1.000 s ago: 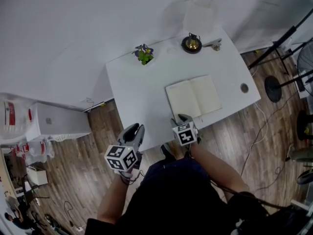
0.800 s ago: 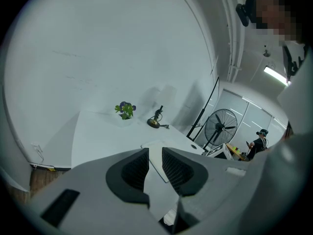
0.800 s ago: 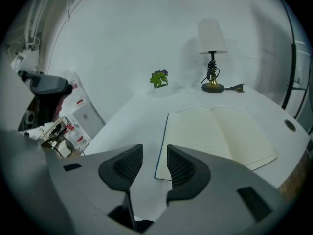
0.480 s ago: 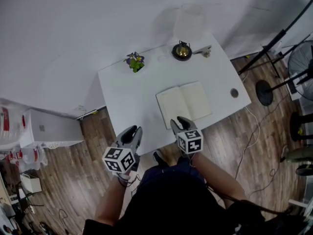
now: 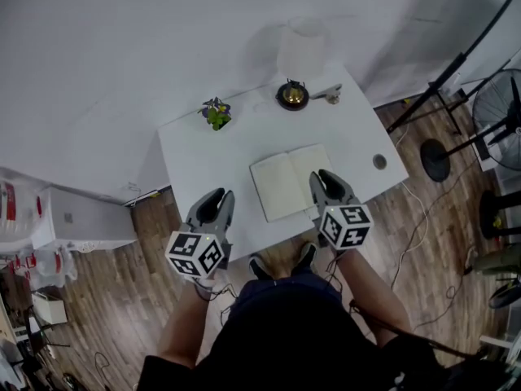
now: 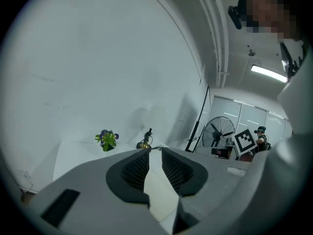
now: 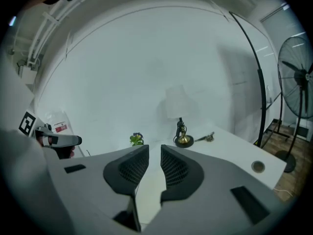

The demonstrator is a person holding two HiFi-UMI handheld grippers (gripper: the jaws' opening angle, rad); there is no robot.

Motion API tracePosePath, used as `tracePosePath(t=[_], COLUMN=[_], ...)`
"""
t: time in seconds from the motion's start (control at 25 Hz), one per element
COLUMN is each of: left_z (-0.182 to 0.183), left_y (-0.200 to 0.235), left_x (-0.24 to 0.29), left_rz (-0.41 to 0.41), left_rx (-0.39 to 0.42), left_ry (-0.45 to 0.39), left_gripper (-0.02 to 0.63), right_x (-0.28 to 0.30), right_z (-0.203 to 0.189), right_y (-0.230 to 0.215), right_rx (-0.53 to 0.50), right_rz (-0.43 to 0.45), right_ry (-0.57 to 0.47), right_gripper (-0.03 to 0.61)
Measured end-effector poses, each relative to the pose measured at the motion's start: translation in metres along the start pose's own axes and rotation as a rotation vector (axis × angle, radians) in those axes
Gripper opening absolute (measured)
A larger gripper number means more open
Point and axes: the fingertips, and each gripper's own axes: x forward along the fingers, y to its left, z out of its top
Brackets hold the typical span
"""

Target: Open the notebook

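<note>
The left hand-held gripper (image 5: 214, 195) hangs nearest, off the bench's (image 5: 203, 157) near edge and over the floor (image 5: 106, 300). Its jaws stand a narrow slit apart with nothing between them, so it looks parked, with no part in the work. The right hand-held gripper (image 5: 326, 177) sits over the near right corner of the notebook (image 5: 281, 184). Its jaws are closing, already narrow, and its own view shows nothing between the pads. It seems lifted clear of the page, though whether it touches cannot be told from above.

The notebook lies flat and open, both blank pages up, near the bench's front edge. By the look of it the opening is done, which would explain the empty grippers.

The bench is white and mostly bare, with a round hole (image 5: 379, 162) at its right. Along the far edge stand a plant (image 5: 216, 114) and a lamp (image 5: 293, 94), with a small metal thing (image 5: 330, 94) beside it. Behind is a white wall (image 5: 122, 55). A fan (image 5: 505, 108) stands at the right on the wood floor.
</note>
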Motion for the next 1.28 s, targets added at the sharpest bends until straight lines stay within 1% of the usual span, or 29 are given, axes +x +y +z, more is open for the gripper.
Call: tracePosePath(t=[0.32, 0.44, 0.56, 0.72, 0.88, 0.96, 1.12, 1.28], left_z=[0.076, 0.108, 0.130, 0.151, 0.166, 0.172, 0.177, 0.171], left_y=[-0.031, -0.048, -0.066, -0.086, -0.101, -0.104, -0.107, -0.103], left_x=[0.018, 0.025, 0.026, 0.026, 0.025, 0.026, 0.028, 0.027], left_rz=[-0.002, -0.012, -0.026, -0.043, -0.038, -0.034, -0.030, -0.030], left_rx=[0.097, 0.156, 0.198, 0.248, 0.323, 0.348, 0.368, 0.358], left_ry=[-0.137, -0.191, -0.239, -0.283, -0.304, -0.314, -0.326, -0.315], left_gripper=[0.078, 0.075, 0.075, 0.074, 0.072, 0.071, 0.071, 0.069], right_x=[-0.044, -0.060, -0.076, -0.093, -0.101, -0.102, -0.101, -0.097], right_z=[0.110, 0.147, 0.172, 0.193, 0.201, 0.204, 0.209, 0.206], right_y=[-0.018, -0.020, -0.018, -0.011, -0.003, -0.001, -0.004, -0.003], right_rx=[-0.176, -0.233, -0.305, -0.388, -0.411, -0.414, -0.413, -0.402], right_rz=[-0.050, -0.052, -0.053, -0.054, -0.034, -0.028, -0.021, -0.007], right_ry=[-0.236, -0.330, -0.412, -0.482, -0.511, -0.520, -0.530, -0.503], right_gripper=[0.005, 0.005, 0.005, 0.005, 0.005, 0.005, 0.005, 0.005])
